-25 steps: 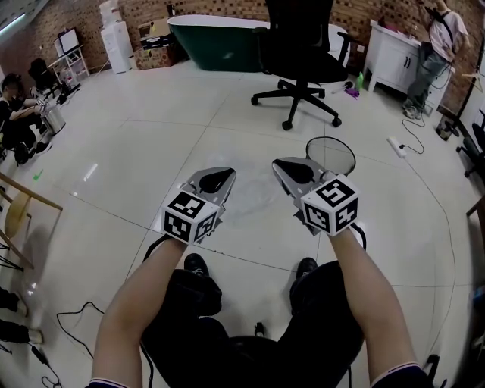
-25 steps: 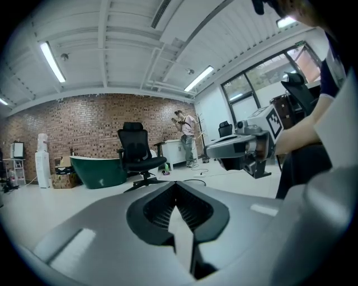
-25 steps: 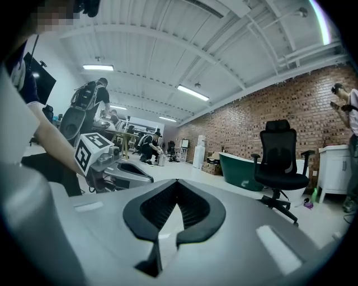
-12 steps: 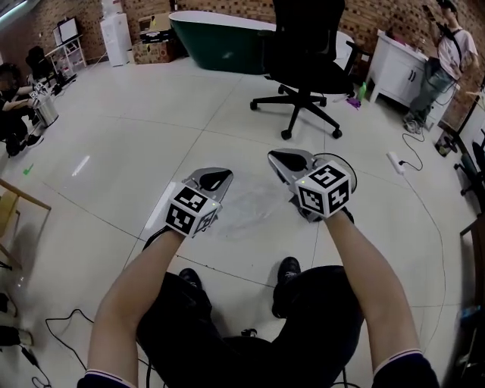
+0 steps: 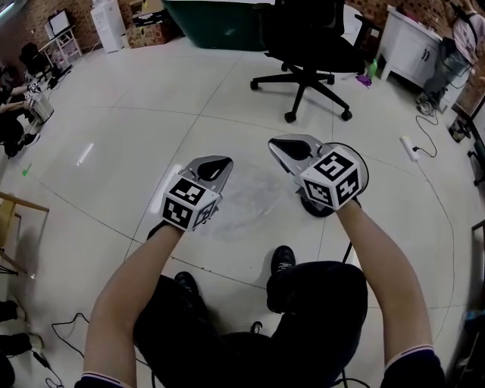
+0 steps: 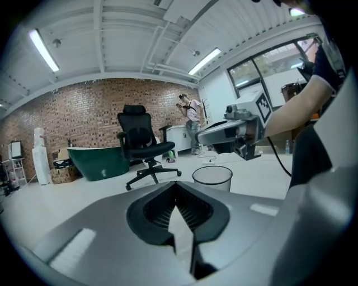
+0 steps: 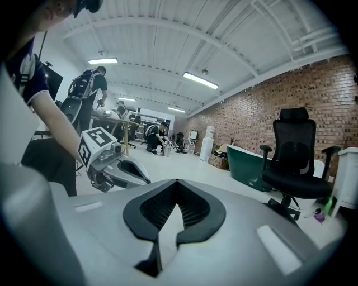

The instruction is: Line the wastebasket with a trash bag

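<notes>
Left gripper [image 5: 216,164]: jaws closed, a thin pale film of the trash bag [image 5: 254,198] pinched between the pads. Bag is clear plastic, spread between the two grippers over the tiled floor [image 5: 129,129], just ahead of the seated person's knees. Right gripper [image 5: 292,145]: jaws closed as well, the same film nipped in them. Wastebasket [image 6: 212,177]: round, mesh, upright on the floor, well away from the floor's edges. In the head view it sits under the right gripper, mostly covered by it. Black office chair [image 5: 303,45] beyond. Green bathtub [image 5: 204,19] at the floor's far edge.
</notes>
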